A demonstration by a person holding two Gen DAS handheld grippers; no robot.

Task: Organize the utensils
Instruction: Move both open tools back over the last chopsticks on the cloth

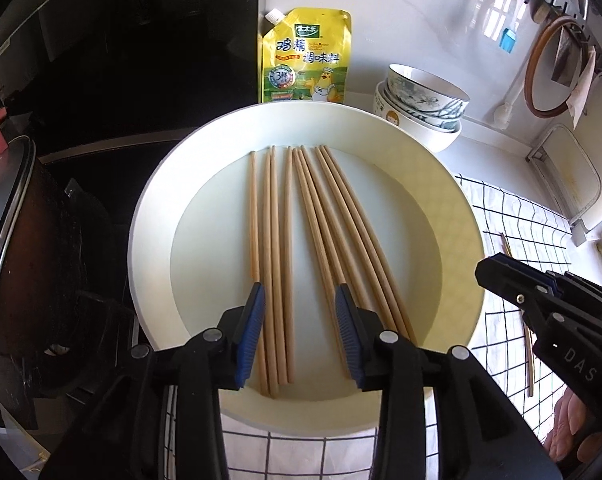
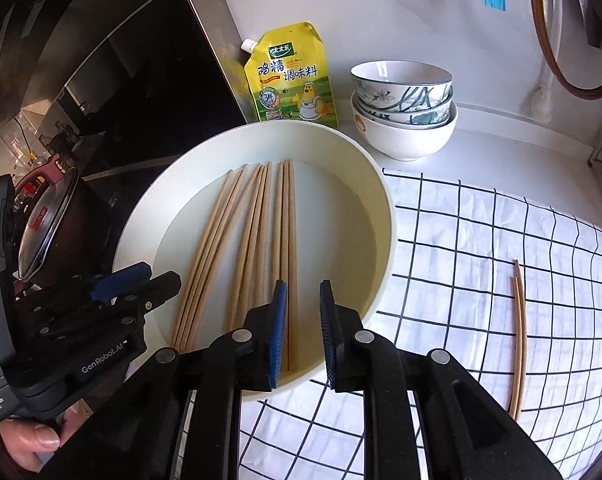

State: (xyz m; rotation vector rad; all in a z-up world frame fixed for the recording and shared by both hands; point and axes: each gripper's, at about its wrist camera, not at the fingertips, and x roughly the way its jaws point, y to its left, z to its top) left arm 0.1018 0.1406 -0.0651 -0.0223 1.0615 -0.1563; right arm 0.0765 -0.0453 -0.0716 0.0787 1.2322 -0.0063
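Observation:
Several wooden chopsticks (image 1: 301, 240) lie side by side in a round white basin (image 1: 157, 208); they also show in the right wrist view (image 2: 257, 240), in the basin (image 2: 381, 208). A pair of chopsticks (image 2: 519, 340) lies on the checked cloth to the right, seen too in the left wrist view (image 1: 529, 356). My left gripper (image 1: 300, 300) is open and empty, low over the near ends of the chopsticks in the basin; it shows at left in the right wrist view (image 2: 137, 280). My right gripper (image 2: 304, 294) is open and empty over the basin's near right rim, and shows at right in the left wrist view (image 1: 501, 276).
A yellow seasoning pouch (image 2: 293, 80) leans on the wall behind the basin. Stacked bowls (image 2: 405, 108) stand to its right. A dark pot with a glass lid (image 2: 49, 224) sits on the stove at left. A white cloth with a black grid (image 2: 481, 260) covers the counter at right.

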